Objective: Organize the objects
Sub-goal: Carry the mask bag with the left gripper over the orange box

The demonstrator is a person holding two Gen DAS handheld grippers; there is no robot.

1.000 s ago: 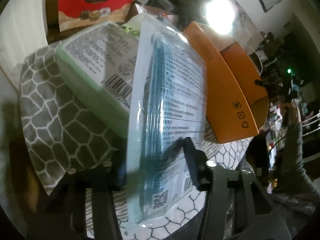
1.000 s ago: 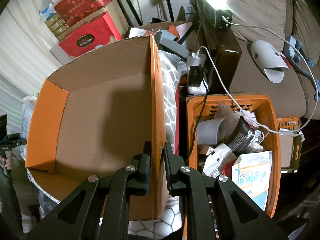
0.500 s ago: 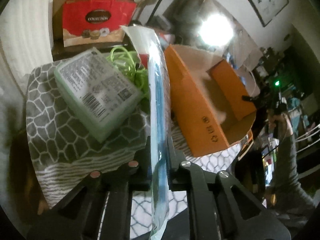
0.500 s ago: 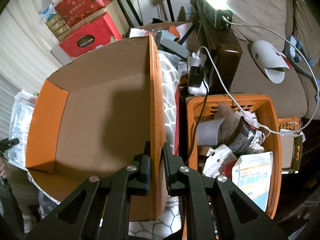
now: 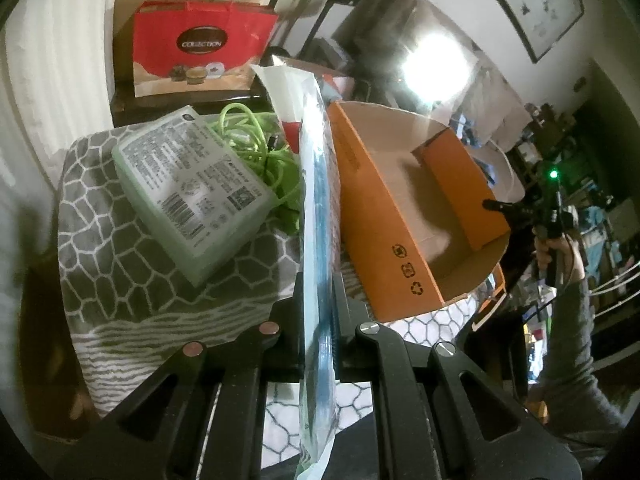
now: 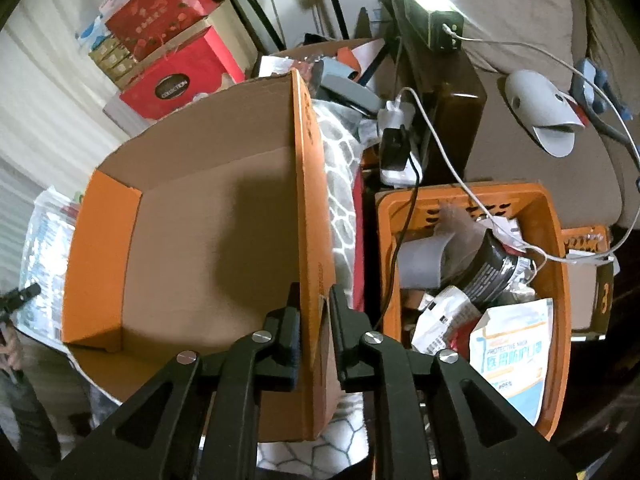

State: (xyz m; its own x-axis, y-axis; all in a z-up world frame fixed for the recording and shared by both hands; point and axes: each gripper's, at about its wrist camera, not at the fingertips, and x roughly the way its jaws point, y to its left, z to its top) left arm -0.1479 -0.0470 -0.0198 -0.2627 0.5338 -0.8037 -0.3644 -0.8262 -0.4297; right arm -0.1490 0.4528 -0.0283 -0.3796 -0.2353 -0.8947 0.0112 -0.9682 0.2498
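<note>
The left gripper [image 5: 318,312] pinches a flat clear plastic packet [image 5: 316,208] edge-on, upright between its fingers; left of it a pale green pack [image 5: 192,188] and a coiled green cable [image 5: 256,140] lie on the grey patterned cloth [image 5: 104,264], right of it the orange cardboard box [image 5: 384,216]. The right gripper [image 6: 316,320] clamps that box's side wall; an orange basket [image 6: 556,240] of clutter sits to its right.

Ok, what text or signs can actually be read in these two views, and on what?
"COLLECTION": red gift bag.
"COLLECTION", sideways: red box.
"PROTECTIVE MASK", plus Chinese characters: mask pack in the orange basket.
Recycling and handling symbols: orange box.
Green pack: barcode, print too small.
</note>
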